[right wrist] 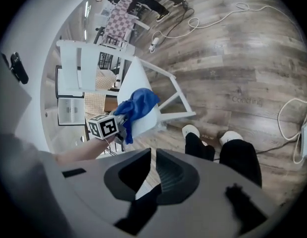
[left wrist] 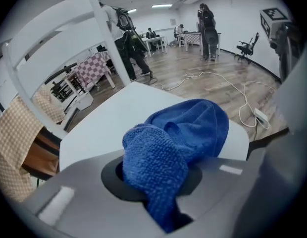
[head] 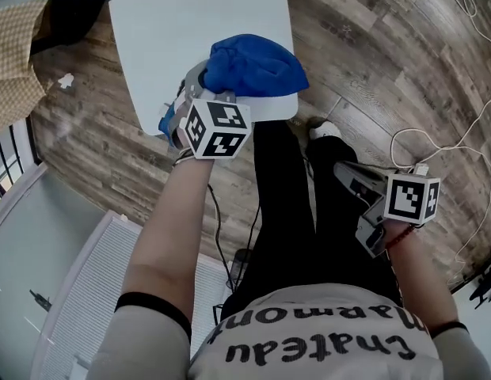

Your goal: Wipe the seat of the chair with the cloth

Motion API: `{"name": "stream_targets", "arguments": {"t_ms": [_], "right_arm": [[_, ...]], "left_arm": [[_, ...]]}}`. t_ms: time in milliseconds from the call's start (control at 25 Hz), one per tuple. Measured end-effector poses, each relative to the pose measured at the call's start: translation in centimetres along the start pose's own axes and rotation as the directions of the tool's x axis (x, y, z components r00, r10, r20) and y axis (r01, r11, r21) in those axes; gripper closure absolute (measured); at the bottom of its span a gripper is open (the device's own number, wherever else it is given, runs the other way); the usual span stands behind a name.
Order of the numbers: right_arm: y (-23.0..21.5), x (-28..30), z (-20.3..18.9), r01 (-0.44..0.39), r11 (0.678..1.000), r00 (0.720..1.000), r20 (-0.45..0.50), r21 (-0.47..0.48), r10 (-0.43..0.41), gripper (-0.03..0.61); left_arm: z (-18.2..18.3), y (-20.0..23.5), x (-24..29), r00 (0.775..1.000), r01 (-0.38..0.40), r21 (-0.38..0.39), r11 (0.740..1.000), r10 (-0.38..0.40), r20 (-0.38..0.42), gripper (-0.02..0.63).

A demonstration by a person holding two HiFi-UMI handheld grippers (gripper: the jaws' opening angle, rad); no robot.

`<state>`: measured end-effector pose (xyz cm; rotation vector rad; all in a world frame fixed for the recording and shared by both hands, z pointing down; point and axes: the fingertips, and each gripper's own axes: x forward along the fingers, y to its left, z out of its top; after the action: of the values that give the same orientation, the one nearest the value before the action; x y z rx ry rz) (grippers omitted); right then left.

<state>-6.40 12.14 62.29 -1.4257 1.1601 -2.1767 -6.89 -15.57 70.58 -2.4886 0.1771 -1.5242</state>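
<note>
- The white chair seat [head: 190, 38] is a flat, hard, smooth panel. It should take firm wiping pressure, though a cloth will probably slide easily on it.
- The blue cloth [head: 253, 66] lies bunched at the near edge of the seat. It looks like soft, light terry: it will sag and fold, not push stiffly. It is best pinched by a thick gathered fold, leaving the rest to drag flat.
- The left hand-held gripper [left wrist: 161, 182] is clamped on such a fold, with the jaws closed tight on the pile.
- The right hand-held gripper [right wrist: 151, 177] hangs beside the person's leg, well apart from the chair. Its jaws are drawn together on nothing.
</note>
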Motion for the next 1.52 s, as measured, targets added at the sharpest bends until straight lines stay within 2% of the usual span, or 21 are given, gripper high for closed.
{"name": "stream_targets", "arguments": {"t_ms": [160,360,480,560,640,760,880,960,1080,1160,1320,1440,1480,1520], "right_arm": [[-2.3,-2.1,-0.9,-0.007,0.999,0.999,0.045,0.053,0.005,0.535],[-3.2,-3.8,-1.5,-0.03,0.996,0.995,0.096,0.081,0.022,0.535],[-3.8,-4.3,-1.6,-0.022,0.996,0.993,0.115,0.087,0.012,0.535],[-3.6,-4.3,-1.6,-0.02,0.996,0.993,0.118,0.082,0.01,0.537],[-3.0,-3.8,-1.7,-0.019,0.997,0.994,0.104,0.069,0.012,0.535],[-1.9,-2.5,-1.9,-0.017,0.999,0.998,0.067,0.039,0.015,0.535],[-0.5,-0.6,-1.9,-0.015,1.0,1.0,0.018,0.006,0.015,0.535],[0.5,1.0,-1.9,-0.016,1.0,1.0,-0.021,-0.019,0.016,0.535],[1.9,3.5,-2.4,-0.015,0.998,0.997,-0.083,-0.054,0.01,0.535],[2.8,4.9,-2.8,-0.01,0.997,0.993,-0.119,-0.076,0.001,0.535],[4.1,7.1,-3.1,0.003,0.994,0.985,-0.173,-0.112,-0.022,0.535],[4.8,8.5,-3.3,0.006,0.991,0.978,-0.206,-0.131,-0.033,0.535],[5.1,8.9,-3.3,0.004,0.991,0.976,-0.213,-0.137,-0.034,0.535],[5.2,9.2,-3.3,0.002,0.99,0.975,-0.218,-0.141,-0.033,0.535]], "left_arm": [[4.6,-5.0,0.9,0.996,0.068,0.055,0.996,-0.071,0.057,0.568],[7.6,-9.6,1.1,0.985,0.14,0.016,0.99,-0.14,0.098,0.565],[8.5,-11.7,0.9,0.976,0.173,0.029,0.985,-0.175,0.127,0.557],[8.4,-11.5,0.4,0.978,0.146,0.01,0.989,-0.146,0.152,0.534],[7.5,-10.2,-0.5,0.98,0.101,-0.065,0.993,-0.088,0.177,0.532],[3.2,-6.9,-1.4,0.992,0.035,-0.203,0.978,-0.01,0.125,0.529],[-3.3,-2.2,-2.6,0.995,-0.073,-0.313,0.947,0.089,0.036,0.526],[-7.8,1.4,-4.0,0.982,-0.184,-0.359,0.915,0.185,-0.032,0.525],[-14.8,6.0,-6.3,0.938,-0.346,-0.441,0.828,0.307,-0.161,0.526],[-18.7,7.8,-7.7,0.91,-0.415,-0.476,0.776,0.346,-0.228,0.526],[-22.4,9.9,-9.5,0.878,-0.479,-0.497,0.724,0.383,-0.287,0.526],[-23.7,10.9,-10.1,0.856,-0.517,-0.533,0.67,0.412,-0.313,0.528],[-24.0,11.0,-10.0,0.853,-0.521,-0.533,0.666,0.414,-0.318,0.528],[-24.1,11.0,-9.8,0.853,-0.522,-0.517,0.678,0.415,-0.316,0.529]]}}
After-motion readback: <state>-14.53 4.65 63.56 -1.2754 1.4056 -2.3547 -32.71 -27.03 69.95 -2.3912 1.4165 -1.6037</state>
